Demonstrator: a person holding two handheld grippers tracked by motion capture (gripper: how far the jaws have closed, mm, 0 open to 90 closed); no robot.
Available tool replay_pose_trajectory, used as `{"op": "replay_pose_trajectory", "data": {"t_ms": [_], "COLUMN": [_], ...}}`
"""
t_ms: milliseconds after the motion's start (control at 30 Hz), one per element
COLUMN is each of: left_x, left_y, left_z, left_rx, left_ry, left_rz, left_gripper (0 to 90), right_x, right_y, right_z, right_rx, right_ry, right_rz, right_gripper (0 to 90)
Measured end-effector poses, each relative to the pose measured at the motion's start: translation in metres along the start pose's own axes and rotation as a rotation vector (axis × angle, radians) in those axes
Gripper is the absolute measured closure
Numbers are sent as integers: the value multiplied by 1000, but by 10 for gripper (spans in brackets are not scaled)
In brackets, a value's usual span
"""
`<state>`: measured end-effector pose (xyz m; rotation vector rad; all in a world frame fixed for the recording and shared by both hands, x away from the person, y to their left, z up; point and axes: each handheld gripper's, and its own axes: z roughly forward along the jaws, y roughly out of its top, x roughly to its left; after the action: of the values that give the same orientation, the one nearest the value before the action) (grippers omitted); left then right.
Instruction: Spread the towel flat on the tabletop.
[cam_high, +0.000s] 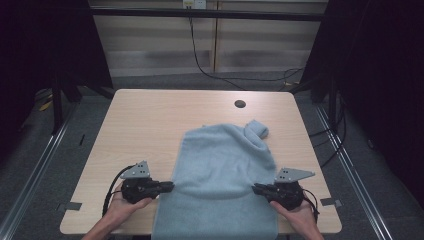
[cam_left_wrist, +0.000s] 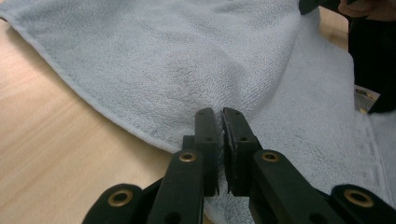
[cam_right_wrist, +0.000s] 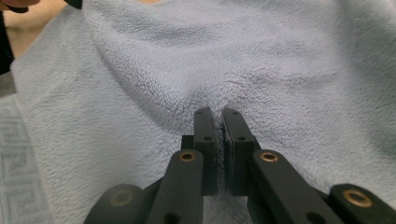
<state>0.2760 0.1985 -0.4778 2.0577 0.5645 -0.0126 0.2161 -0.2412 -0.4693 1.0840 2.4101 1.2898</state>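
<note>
A pale blue towel (cam_high: 220, 170) lies spread on the wooden table (cam_high: 145, 125), its near end hanging over the front edge and its far right corner rolled up. My left gripper (cam_high: 170, 186) is shut on the towel's left edge (cam_left_wrist: 177, 79), the cloth pinched between its jaws. On the opposite side, my right gripper (cam_high: 256, 188) is shut on the towel's right edge (cam_right_wrist: 210, 60), where the fabric puckers at the jaw tips. A hand holds each gripper from below.
A round cable hole (cam_high: 240, 104) sits near the table's far edge. Bare tabletop lies to the left and beyond the towel. Dark floor and metal rails (cam_high: 35, 165) flank the table; cables (cam_high: 240, 77) run along the floor behind it.
</note>
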Motion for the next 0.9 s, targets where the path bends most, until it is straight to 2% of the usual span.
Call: {"op": "replay_pose_trajectory", "data": {"t_ms": [100,233,267,333,367,400,500,533,567,600,633,667,700,733,767,833,867,900], "left_x": [-1,3,1,-3,-6,-9,-18,-19,-19,-18,-15,-9,-2,4,14,29,49,49], "left_y": [-5,-14,-19,-24,-27,-29,-34,-34,-31,-29,-25,-19,-14,-9,-1,11,21,21], "left_z": [0,8,9,8,6,3,-7,-10,-13,-14,-15,-14,-12,-10,-4,5,17,17], "left_rx": [30,119,144,159,159,154,145,125,93,72,54,37,24,11,5,13,-7,-7], "left_ry": [15,0,-1,-11,-25,-26,-63,-73,-80,-78,-67,-39,-11,-1,16,60,62,62], "left_rz": [11,-4,5,-1,-2,-6,-1,-11,-18,-26,-32,-41,-47,-56,-69,-70,-132,-132], "left_gripper": [845,831,832,832,833,832,820,808,755,755,725,696,661,661,624,592,575,559], "right_x": [2,-1,1,1,4,6,13,15,20,20,21,20,14,14,2,-14,-27,-27], "right_y": [-3,-9,-14,-15,-17,-18,-19,-19,-17,-17,-16,-13,-5,-5,5,15,22,22], "right_z": [4,14,22,23,26,27,28,28,27,27,26,23,18,18,15,12,11,11], "right_rx": [28,75,114,122,138,141,144,149,169,169,167,145,92,92,60,13,-24,-24], "right_ry": [-7,6,9,11,20,25,56,71,79,79,81,86,59,59,1,-49,-78,-78], "right_rz": [-21,-11,-13,-16,-21,-20,-22,-20,-37,-37,-39,-35,-14,-14,-13,16,35,35], "right_gripper": [849,832,830,831,831,831,823,801,750,750,732,732,688,688,658,629,624,624]}}
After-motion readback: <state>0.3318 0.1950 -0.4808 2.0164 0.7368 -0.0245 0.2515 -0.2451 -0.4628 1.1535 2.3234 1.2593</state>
